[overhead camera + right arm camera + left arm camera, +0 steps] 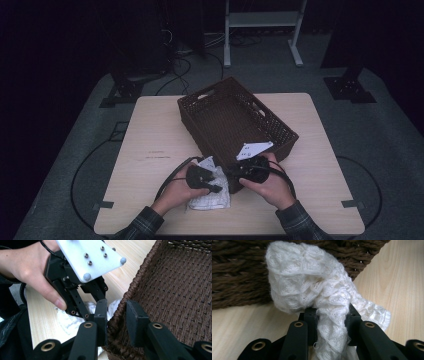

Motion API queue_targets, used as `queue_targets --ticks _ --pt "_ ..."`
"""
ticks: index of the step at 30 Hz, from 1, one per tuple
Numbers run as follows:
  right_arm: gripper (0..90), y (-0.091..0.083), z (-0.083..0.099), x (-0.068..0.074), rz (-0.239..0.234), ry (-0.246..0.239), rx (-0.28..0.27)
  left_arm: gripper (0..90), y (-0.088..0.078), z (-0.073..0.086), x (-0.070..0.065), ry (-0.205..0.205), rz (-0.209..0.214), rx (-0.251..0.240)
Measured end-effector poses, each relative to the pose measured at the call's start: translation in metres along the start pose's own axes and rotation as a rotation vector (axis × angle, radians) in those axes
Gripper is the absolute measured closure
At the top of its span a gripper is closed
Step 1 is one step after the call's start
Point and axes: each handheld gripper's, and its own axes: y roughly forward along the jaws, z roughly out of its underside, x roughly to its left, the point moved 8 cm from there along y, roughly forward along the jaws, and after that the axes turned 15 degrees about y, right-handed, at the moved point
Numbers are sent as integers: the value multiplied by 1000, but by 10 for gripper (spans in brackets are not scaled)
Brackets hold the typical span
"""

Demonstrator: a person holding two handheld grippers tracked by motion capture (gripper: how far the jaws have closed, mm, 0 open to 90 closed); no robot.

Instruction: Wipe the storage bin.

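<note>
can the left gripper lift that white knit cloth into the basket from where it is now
Probably yes: the left gripper is already clamped on the white knit cloth, right beside the basket, whose inside looks empty.

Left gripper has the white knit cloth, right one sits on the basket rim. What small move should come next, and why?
Probably lift the left gripper and carry the white knit cloth over the near rim into the basket. Its jaws are pinched on a fold of the cloth, which lies on the table against the basket's outer wall, while the right gripper straddles the rim, seemingly steadying the basket.
</note>
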Motion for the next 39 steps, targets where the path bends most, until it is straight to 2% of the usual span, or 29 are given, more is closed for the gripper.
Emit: queue_targets --ticks 10,15,18,31,37,39 --pt "704 -6 -5 1 -2 9 -24 692 -12 4 2 -14 -6 -31" --pt "696 -21 -12 3 0 -7 -59 691 -21 9 6 -30 -25 -43" --pt "694 -31 -14 -4 15 4 -79 690 -27 11 7 -41 -33 -50" --pt "704 -74 -13 -75 213 98 -153 689 -53 29 13 -100 -81 -84" --pt "713 -100 -3 -117 322 164 -178 686 -65 39 14 -130 -94 -110" --pt "719 -110 3 -131 349 207 -189 684 -69 42 15 -144 -99 -122"
